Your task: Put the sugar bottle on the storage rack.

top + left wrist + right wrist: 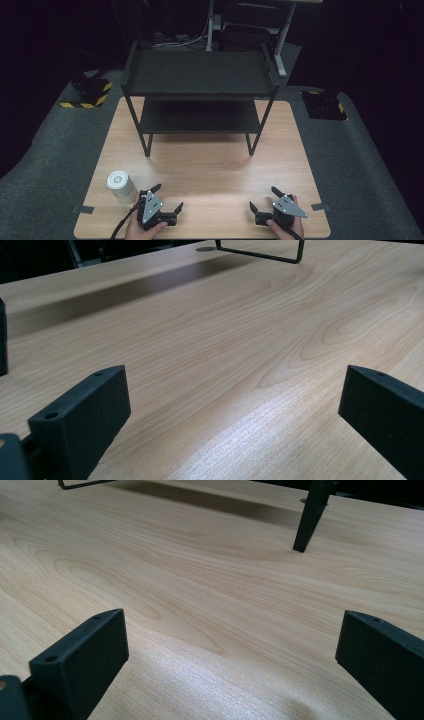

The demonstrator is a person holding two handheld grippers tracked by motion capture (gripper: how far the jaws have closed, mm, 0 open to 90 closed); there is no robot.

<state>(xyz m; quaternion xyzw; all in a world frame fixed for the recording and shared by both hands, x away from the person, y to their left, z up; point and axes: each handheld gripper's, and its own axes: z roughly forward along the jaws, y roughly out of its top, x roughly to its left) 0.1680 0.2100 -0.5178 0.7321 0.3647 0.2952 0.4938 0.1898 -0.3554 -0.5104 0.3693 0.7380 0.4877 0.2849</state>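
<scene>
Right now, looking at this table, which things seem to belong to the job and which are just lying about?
Likely part of the job:
- white cylindrical container, standing beside the left hand-held gripper, untouched
- left hand-held gripper, jaws open
- right hand-held gripper, jaws open
- black two-tier shelf, perhaps the destination

Just lying about:
- yellow-and-black striped blocks on the floor
- tape pieces at the table edges

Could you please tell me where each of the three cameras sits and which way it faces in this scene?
High view: above the near edge, looking forward and down on the wooden table, black shelf rack, white cylinder; both hands with left gripper and right gripper show.
Left gripper view: low on the left gripper, looking across bare wood between its open jaws.
Right gripper view: low on the right gripper, open jaws, facing a rack leg.
Shared: tabletop and rack base.
</scene>
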